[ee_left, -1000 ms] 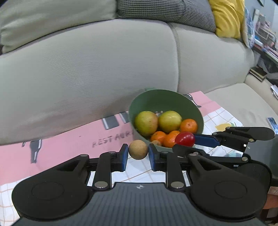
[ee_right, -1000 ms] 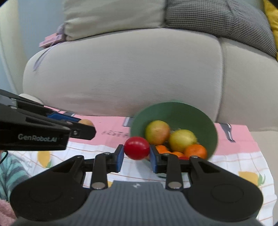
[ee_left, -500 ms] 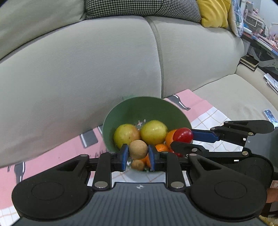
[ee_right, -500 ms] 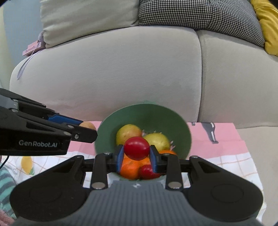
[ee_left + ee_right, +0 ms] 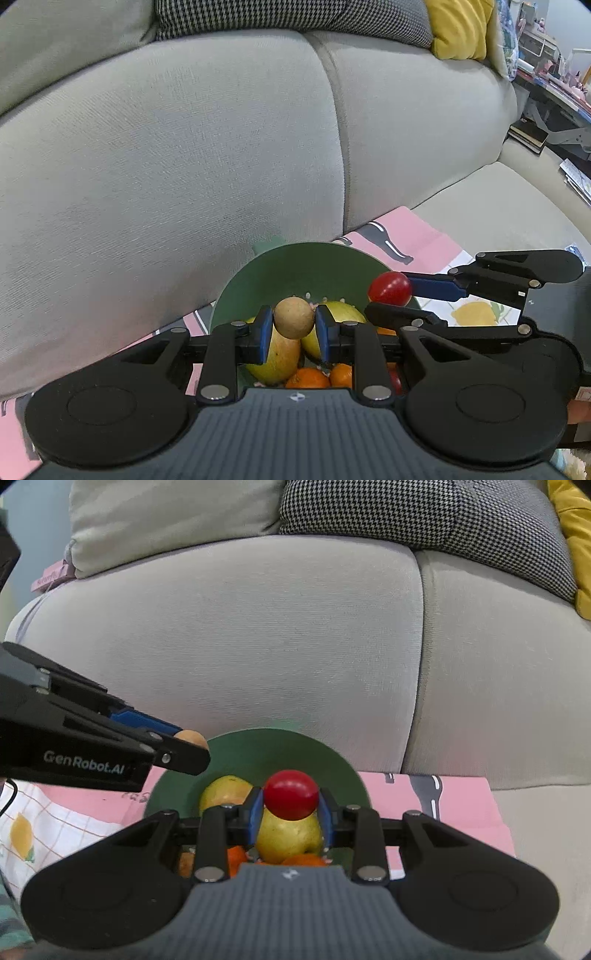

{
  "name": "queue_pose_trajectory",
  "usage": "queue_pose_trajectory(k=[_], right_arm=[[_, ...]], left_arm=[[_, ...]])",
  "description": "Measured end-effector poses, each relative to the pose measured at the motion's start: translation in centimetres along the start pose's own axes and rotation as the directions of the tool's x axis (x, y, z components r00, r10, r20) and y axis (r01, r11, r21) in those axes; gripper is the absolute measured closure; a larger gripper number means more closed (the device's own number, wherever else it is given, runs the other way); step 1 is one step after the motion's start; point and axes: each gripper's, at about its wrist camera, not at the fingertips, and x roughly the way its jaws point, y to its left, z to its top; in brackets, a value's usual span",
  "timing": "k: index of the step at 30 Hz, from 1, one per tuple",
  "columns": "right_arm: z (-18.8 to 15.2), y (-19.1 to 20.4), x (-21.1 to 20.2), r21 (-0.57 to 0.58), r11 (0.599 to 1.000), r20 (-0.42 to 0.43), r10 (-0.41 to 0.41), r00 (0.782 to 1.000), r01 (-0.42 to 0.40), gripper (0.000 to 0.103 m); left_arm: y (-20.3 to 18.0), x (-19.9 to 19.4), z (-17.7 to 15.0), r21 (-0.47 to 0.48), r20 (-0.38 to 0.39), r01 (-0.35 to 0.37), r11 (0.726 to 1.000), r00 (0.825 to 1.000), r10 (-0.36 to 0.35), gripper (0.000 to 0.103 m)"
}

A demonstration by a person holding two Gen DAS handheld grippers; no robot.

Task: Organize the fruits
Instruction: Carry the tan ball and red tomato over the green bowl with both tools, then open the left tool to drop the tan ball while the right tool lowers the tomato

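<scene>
Left gripper (image 5: 294, 325): blue-padded fingers (image 5: 263, 334) closed onto a small round tan fruit (image 5: 294, 318), pinched between both pads. The fruit hangs above the green bowl (image 5: 295, 266), just over the two large yellow-green fruits (image 5: 275, 356) lying in it. Small oranges (image 5: 308, 378) show lower in the bowl, at 6 o'clock from the tan fruit.

Right gripper (image 5: 290, 806): fingers (image 5: 255, 814) closed on a red cherry tomato (image 5: 291, 794), gripped on both sides. The tomato is over the bowl (image 5: 258, 749), directly above a yellow-green fruit (image 5: 288, 836); a second one (image 5: 225, 794) lies at 9 o'clock from it. Bits of orange (image 5: 236, 856) peek out beneath the fingers.

From the left wrist view, the right gripper (image 5: 391, 295) comes in from 3 o'clock, with the tomato (image 5: 389, 288) over the bowl's right rim. From the right wrist view, the left gripper (image 5: 188, 744) enters from 9 o'clock, the tan fruit (image 5: 192, 737) only just visible at its tip, over the bowl's left rim. The two held fruits are near each other, not touching.

The bowl sits on a pink printed cloth (image 5: 406, 236) with a checked lemon-pattern section (image 5: 40, 827); whether a desk lies under it cannot be told. Grey sofa (image 5: 166, 147) right behind the bowl, with a houndstooth cushion (image 5: 424, 520) and a yellow cushion (image 5: 458, 26) on top.
</scene>
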Motion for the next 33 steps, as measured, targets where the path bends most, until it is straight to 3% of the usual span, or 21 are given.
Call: queue_pose_trajectory(k=[17,33], right_arm=[[-0.4,-0.4,5.8,-0.069,0.998,-0.077,-0.002,0.997,-0.004,0.075],[-0.8,-0.3,6.5,-0.066,0.998,-0.098,-0.013,0.995,0.006,0.075]], left_arm=[[2.8,8.2,1.4,-0.024,-0.112,0.111,0.993,0.987,-0.114,0.076],[3.7,10.8,0.4,-0.082,-0.127,0.139,0.987,0.981,-0.149,0.075]])
